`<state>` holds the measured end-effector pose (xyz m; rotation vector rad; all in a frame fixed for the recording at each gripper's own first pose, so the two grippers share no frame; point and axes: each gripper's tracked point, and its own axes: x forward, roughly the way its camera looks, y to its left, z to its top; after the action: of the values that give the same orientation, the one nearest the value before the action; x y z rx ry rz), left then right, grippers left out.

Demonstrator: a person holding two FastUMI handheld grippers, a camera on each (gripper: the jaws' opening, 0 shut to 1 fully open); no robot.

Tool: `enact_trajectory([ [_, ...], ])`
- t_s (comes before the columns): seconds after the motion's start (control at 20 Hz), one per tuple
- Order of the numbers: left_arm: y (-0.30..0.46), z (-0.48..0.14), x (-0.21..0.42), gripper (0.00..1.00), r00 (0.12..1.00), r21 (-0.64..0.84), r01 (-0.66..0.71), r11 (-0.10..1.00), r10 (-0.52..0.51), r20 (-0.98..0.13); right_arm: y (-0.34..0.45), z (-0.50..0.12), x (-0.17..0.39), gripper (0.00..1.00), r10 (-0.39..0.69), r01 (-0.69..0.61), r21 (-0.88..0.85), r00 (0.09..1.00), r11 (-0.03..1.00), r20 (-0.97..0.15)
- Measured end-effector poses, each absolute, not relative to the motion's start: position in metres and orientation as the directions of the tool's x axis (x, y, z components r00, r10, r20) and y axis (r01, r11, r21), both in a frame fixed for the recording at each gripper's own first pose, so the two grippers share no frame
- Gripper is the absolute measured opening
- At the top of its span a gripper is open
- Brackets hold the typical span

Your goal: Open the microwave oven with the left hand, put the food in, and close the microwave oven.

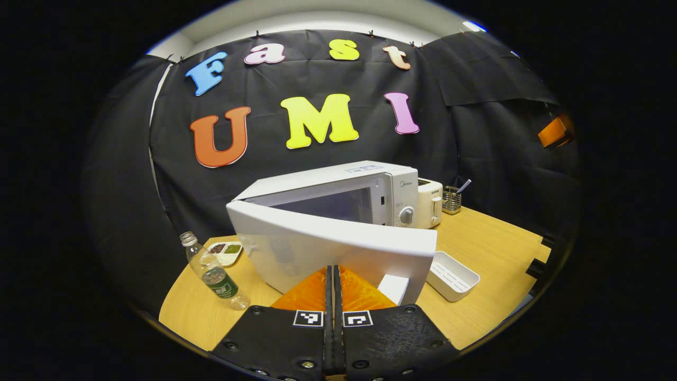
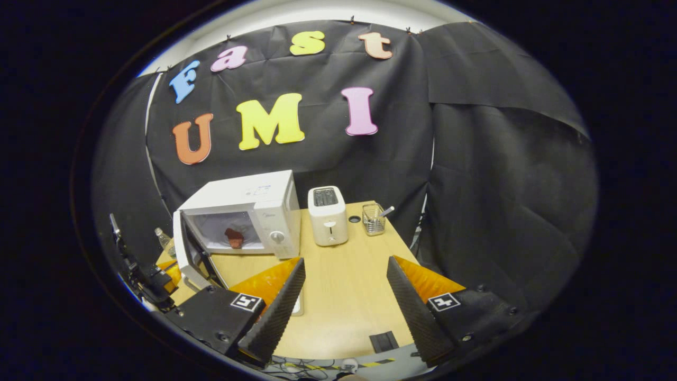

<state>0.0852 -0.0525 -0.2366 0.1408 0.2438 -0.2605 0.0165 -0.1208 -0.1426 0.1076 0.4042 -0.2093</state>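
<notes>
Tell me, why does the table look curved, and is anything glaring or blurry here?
In both views the fisheye lens bends the table edges. In the left gripper view the microwave door shows a soft sheen and faint reflections, not harsh glare. In the right gripper view the food is small and soft but visible.

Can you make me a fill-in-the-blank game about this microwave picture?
1. The microwave door is ____.
2. The reddish food sits ____ the microwave.
3. Next to the microwave stands a white ____.
4. The right gripper has its fingers ____.

Missing words: open; inside; toaster; open
</notes>
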Motion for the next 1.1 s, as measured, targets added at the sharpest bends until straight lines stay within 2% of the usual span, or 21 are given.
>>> enact_trajectory([
  [0.55, -0.11, -0.236, 0.156, 0.0, 0.941, 0.061, 0.255, 0.965, -0.233, -0.244, -0.168, -0.158, 0.041, 0.99, -0.166, 0.232, 0.105, 0.887, 0.967, -0.43],
  [1.1, -0.132, -0.241, 0.235, 0.0, 0.957, 0.051, 0.192, 0.98, -0.175, -0.232, -0.202, -0.173, 0.08, 0.99, -0.147, 0.215, 0.092, 0.869, 0.972, -0.472],
])
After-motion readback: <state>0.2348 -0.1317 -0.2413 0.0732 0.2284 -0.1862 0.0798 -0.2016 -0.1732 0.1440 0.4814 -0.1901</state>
